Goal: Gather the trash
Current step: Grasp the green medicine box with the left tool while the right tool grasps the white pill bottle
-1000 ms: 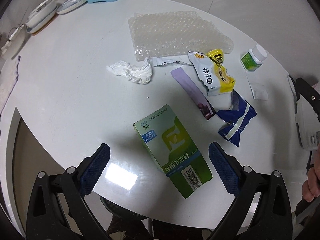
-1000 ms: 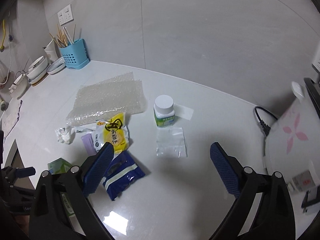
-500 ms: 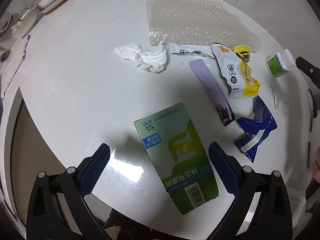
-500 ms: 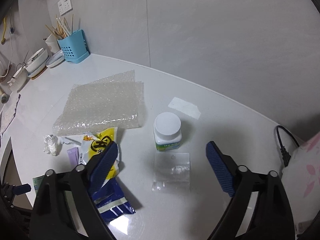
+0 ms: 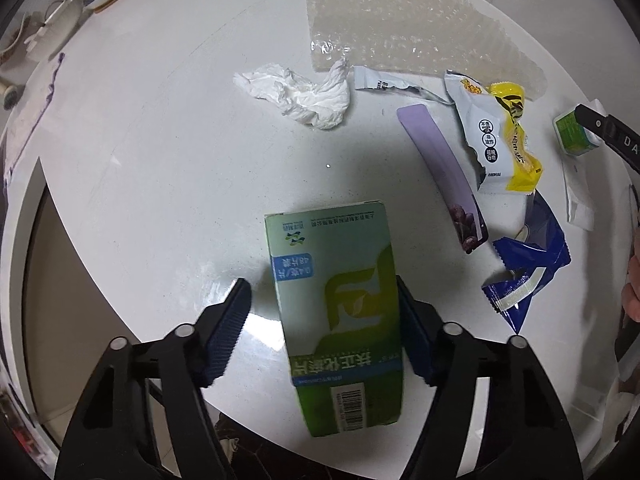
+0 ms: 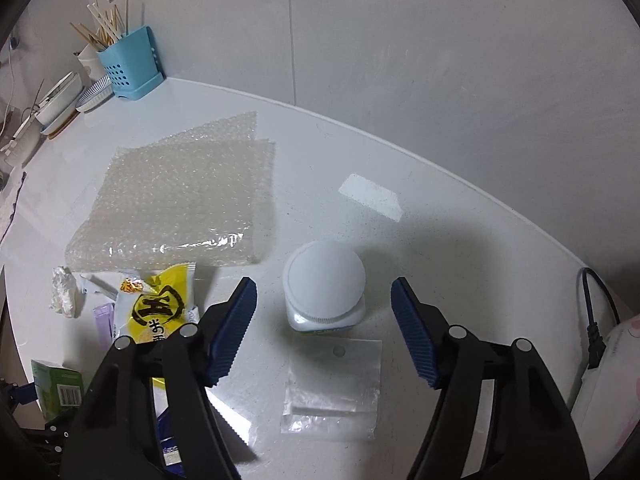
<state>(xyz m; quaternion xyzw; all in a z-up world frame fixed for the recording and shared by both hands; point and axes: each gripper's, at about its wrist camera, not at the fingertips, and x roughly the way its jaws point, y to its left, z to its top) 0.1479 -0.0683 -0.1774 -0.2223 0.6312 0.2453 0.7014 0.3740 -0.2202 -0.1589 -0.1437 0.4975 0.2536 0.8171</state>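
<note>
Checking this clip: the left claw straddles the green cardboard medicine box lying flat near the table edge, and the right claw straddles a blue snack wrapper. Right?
Not quite. The left claw does straddle the green cardboard medicine box, its jaws closing. But the right wrist view shows the right claw, jaws closing, around a white-capped plastic pill bottle, not a blue snack wrapper.

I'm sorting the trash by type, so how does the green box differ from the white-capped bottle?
The green box is a flat-sided printed carton lying on its side; the white-capped bottle is round and stands upright. The box sits at the table's near edge, the bottle further in beside a clear plastic bag. Both carry green labelling, and each sits between a gripper's closing jaws.
</note>
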